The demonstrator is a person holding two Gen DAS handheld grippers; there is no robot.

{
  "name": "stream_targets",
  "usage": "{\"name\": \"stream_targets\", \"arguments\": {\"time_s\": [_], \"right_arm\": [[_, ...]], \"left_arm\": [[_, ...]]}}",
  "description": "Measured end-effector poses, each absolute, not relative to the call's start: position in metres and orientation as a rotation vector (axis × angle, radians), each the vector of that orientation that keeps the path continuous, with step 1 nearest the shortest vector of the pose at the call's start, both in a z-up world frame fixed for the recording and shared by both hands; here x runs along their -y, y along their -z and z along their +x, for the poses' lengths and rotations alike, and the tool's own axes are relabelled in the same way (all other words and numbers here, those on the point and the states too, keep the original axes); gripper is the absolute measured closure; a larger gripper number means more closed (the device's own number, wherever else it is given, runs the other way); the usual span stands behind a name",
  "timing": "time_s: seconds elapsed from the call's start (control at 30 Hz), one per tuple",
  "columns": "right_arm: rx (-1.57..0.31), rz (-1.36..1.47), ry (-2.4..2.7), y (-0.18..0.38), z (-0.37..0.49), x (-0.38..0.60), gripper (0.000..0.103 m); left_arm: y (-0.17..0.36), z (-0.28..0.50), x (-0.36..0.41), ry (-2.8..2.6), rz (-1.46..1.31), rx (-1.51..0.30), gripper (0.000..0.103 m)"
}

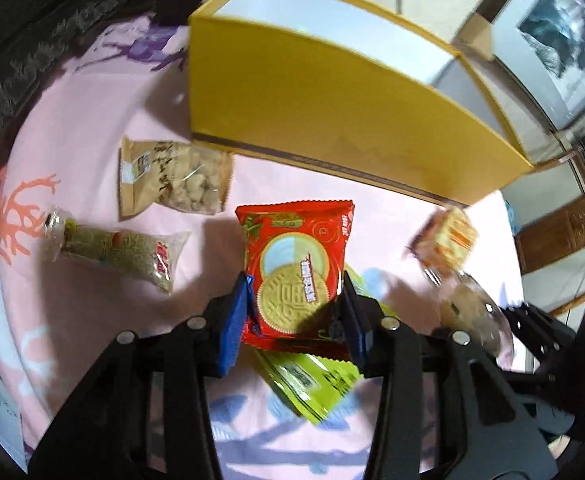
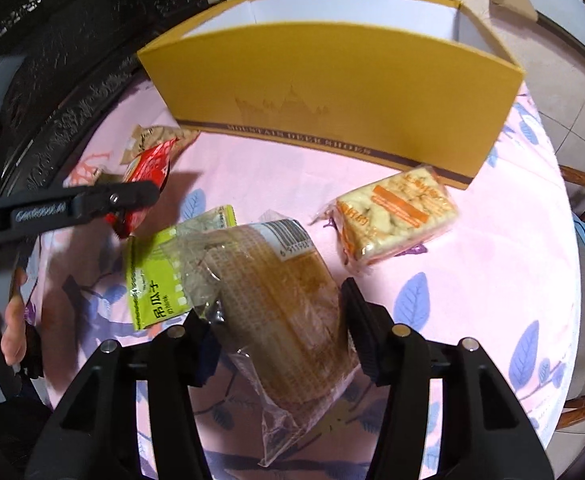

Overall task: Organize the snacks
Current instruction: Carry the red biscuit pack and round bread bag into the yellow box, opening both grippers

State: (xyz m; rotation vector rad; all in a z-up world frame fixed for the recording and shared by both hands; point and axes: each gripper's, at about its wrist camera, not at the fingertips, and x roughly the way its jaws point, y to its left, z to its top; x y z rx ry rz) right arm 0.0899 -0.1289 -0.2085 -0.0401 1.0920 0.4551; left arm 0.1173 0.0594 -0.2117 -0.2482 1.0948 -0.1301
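My left gripper (image 1: pixel 296 292) is shut on a red biscuit packet (image 1: pixel 296 268) and holds it above the pink tablecloth, in front of the open yellow box (image 1: pixel 312 112). In the right wrist view the left gripper (image 2: pixel 132 200) shows at the left with the red packet (image 2: pixel 148 168). My right gripper (image 2: pixel 276 304) is shut on a clear-wrapped brown cake (image 2: pixel 284 300), lifted over the cloth below the yellow box (image 2: pixel 332 92). A green seed packet (image 2: pixel 156 280) lies under it, also seen in the left wrist view (image 1: pixel 312 380).
A wrapped cracker pack (image 2: pixel 396 216) lies by the box's right front corner. A brown bag of puffs (image 1: pixel 172 180) and a clear noodle-snack bag (image 1: pixel 120 252) lie to the left. Dark carved furniture (image 2: pixel 52 60) stands at the far left. The round table's edge (image 2: pixel 572 280) curves on the right.
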Motion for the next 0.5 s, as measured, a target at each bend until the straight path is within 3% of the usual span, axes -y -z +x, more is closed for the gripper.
{"name": "stream_targets", "arguments": {"time_s": [0.27,0.5], "right_arm": [[-1.005,-0.025,-0.440,0.170,0.084,0.140,0.048],[-0.901,-0.050,-0.424,0.130,0.100,0.140,0.048]], "left_arm": [[0.172,0.099,-0.034,0.149,-0.183,-1.051,0.060],[0.127,0.127,-0.027,0.104,-0.166,-0.988,0.059]]}}
